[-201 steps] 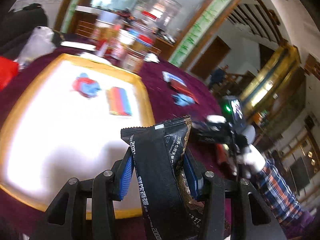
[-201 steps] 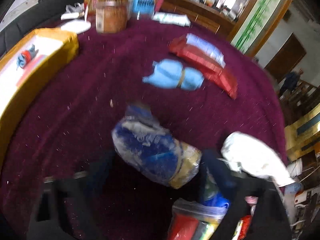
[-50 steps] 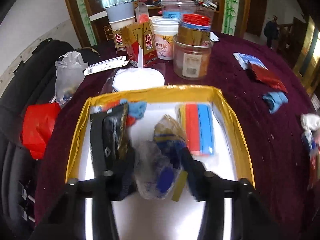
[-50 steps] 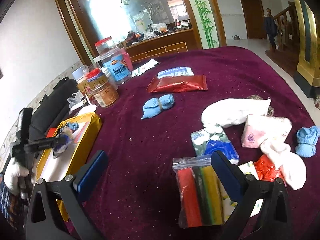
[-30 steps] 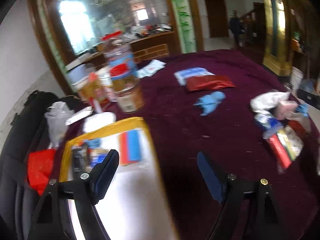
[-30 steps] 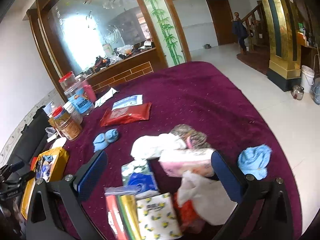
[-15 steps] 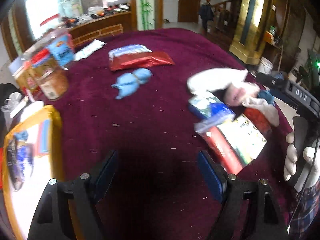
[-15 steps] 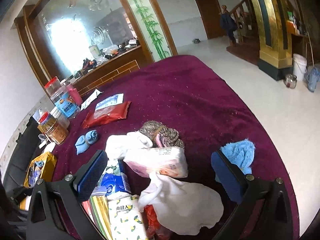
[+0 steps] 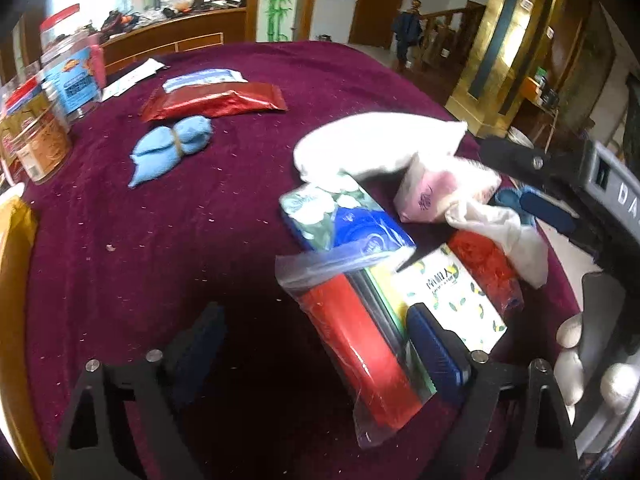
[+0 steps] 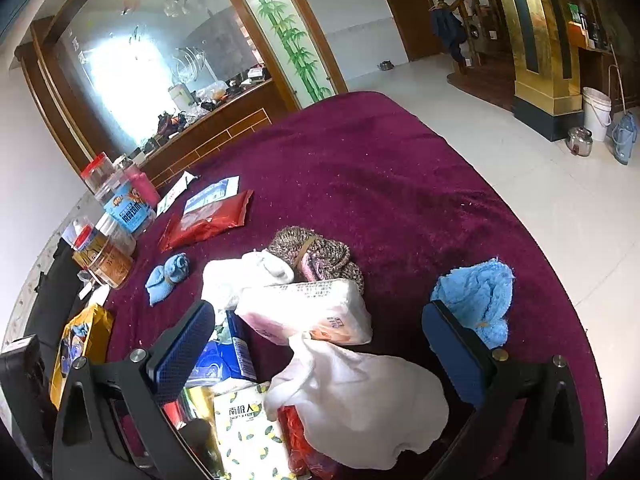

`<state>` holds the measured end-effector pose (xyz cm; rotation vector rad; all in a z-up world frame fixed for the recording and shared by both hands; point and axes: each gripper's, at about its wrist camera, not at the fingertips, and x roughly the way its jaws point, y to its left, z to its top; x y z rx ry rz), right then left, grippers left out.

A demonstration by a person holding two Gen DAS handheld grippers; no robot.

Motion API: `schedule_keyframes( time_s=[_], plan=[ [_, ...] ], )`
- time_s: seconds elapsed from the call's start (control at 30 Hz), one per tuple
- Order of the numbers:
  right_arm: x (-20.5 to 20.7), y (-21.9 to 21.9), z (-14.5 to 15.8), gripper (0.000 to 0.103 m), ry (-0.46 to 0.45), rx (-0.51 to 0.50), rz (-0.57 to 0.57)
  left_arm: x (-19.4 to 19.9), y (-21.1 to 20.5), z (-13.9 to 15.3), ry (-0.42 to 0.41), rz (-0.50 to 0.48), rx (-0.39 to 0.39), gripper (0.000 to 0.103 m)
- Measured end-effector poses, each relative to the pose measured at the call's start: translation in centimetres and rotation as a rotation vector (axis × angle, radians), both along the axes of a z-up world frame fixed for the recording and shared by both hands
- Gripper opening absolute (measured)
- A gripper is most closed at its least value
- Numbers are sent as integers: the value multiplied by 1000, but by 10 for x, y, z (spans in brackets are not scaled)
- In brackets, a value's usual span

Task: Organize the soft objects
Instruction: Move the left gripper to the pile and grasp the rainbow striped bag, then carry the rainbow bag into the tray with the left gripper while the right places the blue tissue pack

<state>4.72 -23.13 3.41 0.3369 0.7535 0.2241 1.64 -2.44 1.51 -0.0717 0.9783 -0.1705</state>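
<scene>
You see a matt, napped burgundy tablecloth (image 9: 168, 240); a glossy clear plastic bag (image 9: 360, 344) around smooth red pads; shiny red foil packet (image 9: 216, 106); fluffy blue terry cloth (image 10: 476, 300); soft white fabric (image 10: 360, 404).

**Soft goods heaped on the maroon desk**

A clear zip bag (image 9: 356, 344) of red, green and yellow cloths lies flat between the left tool's (image 9: 316, 344) wide-open pads. Just beyond it lie a blue-green tissue pack (image 9: 344, 224), a lemon-print pack (image 9: 452, 300), a pink tissue pack (image 10: 308, 316) and a white cloth (image 10: 360, 404). A blue sock bundle (image 9: 172, 148) lies well apart, farther left.
</scene>
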Motion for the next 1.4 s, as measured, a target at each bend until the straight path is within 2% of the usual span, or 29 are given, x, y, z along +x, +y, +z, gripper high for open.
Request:
schedule_keyframes(
  time_s=[0.03, 0.07, 0.1, 0.13, 0.2, 0.27, 0.4, 0.6, 0.7, 0.9, 1.03, 1.07, 1.1, 1.17, 1.27, 1.4],
  plan=[
    [0, 1, 0, 103, 2, -2, 2, -1, 0, -2, 13, -20, -18, 93],
    [0, 1, -1, 103, 4, -3, 4, -1, -1, -3, 29, -49, -25, 83],
    [0, 1, -1, 103, 6, -4, 5, -2, -1, -2, 32, -87, -46, 59],
    [0, 1, -1, 103, 7, -4, 5, -6, -2, 2, 30, -123, -78, 46],
    [1, 1, -1, 103, 9, -6, 4, -13, -4, 11, 7, -140, -56, 38],
    [0, 2, -2, 103, 8, -10, 4, -24, -7, 20, -32, -165, -33, 35],
    [1, 4, -1, 103, 6, -11, 3, -36, -4, 27, -45, -166, -48, 35],
    [1, 5, -2, 103, 13, -19, 7, -50, 6, 22, -36, -152, -112, 31],
    [1, 5, -2, 103, 11, -21, 7, -62, 18, 29, -57, -140, -144, 28],
    [1, 10, -2, 103, 1, -32, 25, -80, 45, 34, -71, -96, -191, 28],
    [0, 17, -3, 103, -7, -86, 22, -79, 50, 23, -34, -66, -197, 31],
    [0, 18, -4, 103, -5, -94, 22, -77, 51, 21, -25, -54, -203, 38],
    [0, 19, -4, 103, -4, -97, 21, -75, 51, 18, -18, -40, -203, 54],
    [-2, 19, -5, 103, -2, -98, 19, -73, 47, 16, -14, -13, -177, 77],
    [-2, 18, -5, 103, -1, -99, 19, -67, 29, 11, -13, -33, -128, 78],
    [-3, 18, -6, 103, -1, -96, 24, -54, 4, 0, -49, -52, -7, 79]
  ],
)
